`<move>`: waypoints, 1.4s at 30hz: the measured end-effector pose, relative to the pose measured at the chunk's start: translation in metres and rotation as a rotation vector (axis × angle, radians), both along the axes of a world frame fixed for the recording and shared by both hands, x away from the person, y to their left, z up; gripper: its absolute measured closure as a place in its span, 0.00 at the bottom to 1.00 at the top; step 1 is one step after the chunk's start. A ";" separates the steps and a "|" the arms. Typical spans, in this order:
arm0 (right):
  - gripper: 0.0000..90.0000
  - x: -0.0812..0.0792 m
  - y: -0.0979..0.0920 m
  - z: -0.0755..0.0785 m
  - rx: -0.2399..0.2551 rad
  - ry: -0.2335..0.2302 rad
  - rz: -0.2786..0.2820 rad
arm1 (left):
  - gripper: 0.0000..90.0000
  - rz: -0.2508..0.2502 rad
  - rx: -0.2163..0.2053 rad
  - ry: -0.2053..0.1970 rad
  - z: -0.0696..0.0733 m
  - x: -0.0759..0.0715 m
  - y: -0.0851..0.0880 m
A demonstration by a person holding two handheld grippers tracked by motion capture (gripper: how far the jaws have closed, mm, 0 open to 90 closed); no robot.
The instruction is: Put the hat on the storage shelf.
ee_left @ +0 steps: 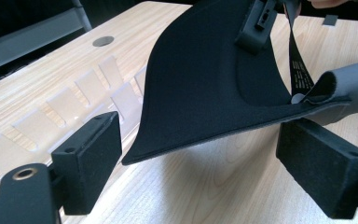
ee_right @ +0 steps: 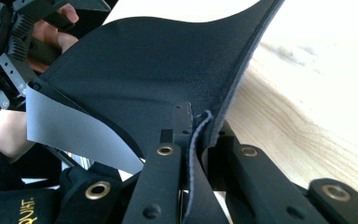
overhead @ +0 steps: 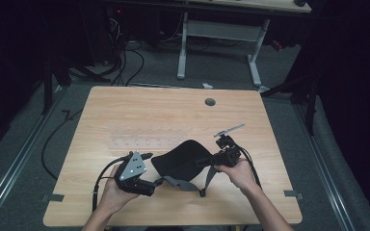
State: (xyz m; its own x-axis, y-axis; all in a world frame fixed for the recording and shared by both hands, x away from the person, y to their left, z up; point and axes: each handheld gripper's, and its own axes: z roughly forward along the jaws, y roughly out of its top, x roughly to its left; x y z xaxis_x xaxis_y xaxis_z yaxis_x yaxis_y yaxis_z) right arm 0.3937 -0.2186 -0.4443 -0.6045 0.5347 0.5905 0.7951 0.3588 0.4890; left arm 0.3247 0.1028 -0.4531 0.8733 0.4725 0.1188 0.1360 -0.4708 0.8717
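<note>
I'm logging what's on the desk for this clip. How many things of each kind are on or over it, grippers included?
Grippers: 2, left gripper and right gripper
Black pads: 1, pad
Grey straps: 1, strap hanging from the pad
Clear trays: 1, tray flat on the table
Total: 5

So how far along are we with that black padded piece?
Done: the right gripper is clamped on the black pad's edge, lifting it off the table. In hand: the open left gripper sits at the opposite edge. Left: closing it on the pad; the strap hangs loose.
</note>
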 end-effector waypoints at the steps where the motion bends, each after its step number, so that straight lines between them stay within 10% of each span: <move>1: 0.95 0.000 0.000 0.000 -0.007 0.005 0.002 | 0.16 -0.005 0.007 0.000 0.000 0.000 -0.001; 21: 0.95 0.003 -0.001 -0.001 0.053 0.015 -0.047 | 0.24 -0.041 -0.024 0.024 -0.003 -0.001 -0.004; 42: 0.95 0.004 0.004 -0.001 0.134 0.015 -0.092 | 0.57 -0.079 -0.062 0.060 -0.002 0.001 0.002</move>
